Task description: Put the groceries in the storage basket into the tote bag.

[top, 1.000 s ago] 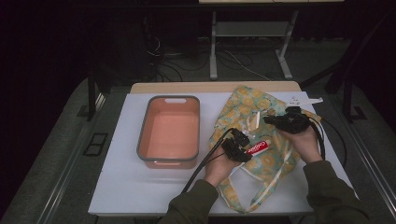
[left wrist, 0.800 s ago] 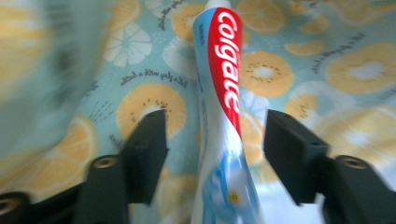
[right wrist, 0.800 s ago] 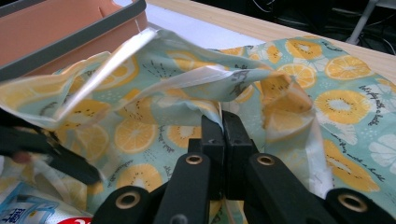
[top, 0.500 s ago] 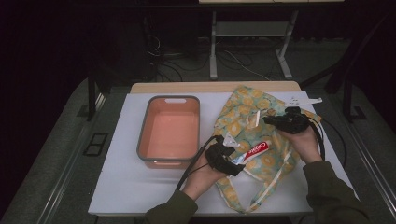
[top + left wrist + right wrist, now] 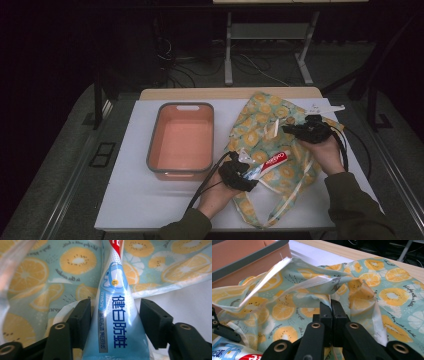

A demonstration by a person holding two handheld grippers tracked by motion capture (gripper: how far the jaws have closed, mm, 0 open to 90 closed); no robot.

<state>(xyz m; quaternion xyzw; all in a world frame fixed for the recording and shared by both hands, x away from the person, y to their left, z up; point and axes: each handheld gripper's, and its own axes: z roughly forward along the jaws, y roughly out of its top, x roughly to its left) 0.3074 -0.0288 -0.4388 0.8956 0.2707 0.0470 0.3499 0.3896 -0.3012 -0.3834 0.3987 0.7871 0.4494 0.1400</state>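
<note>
A fruit-print cloth bag [image 5: 260, 127] lies on the white table right of centre. On top of it rests a Colgate toothpaste tube [image 5: 272, 161], cap end pointing up-right. My left gripper [image 5: 248, 175] sits at the tube's flat tail, open. In the left gripper view the tube [image 5: 115, 322] runs up between the spread jaws of that gripper [image 5: 115, 305]. My right gripper [image 5: 286, 129] is at the bag's right side. Its jaws [image 5: 331, 302] are shut on a fold of the bag fabric [image 5: 352, 287], lifting the edge.
An orange bin with a grey rim [image 5: 150, 150] stands empty left of the bag, and its wall [image 5: 249, 255] is close to the lifted fabric. The bag's long straps [image 5: 280, 200] trail toward the table's front edge. Cables run back from both grippers.
My left gripper has drawn back toward the front edge, uncovering more of the tube, which stayed where it lay. The right gripper kept still on the bag.
</note>
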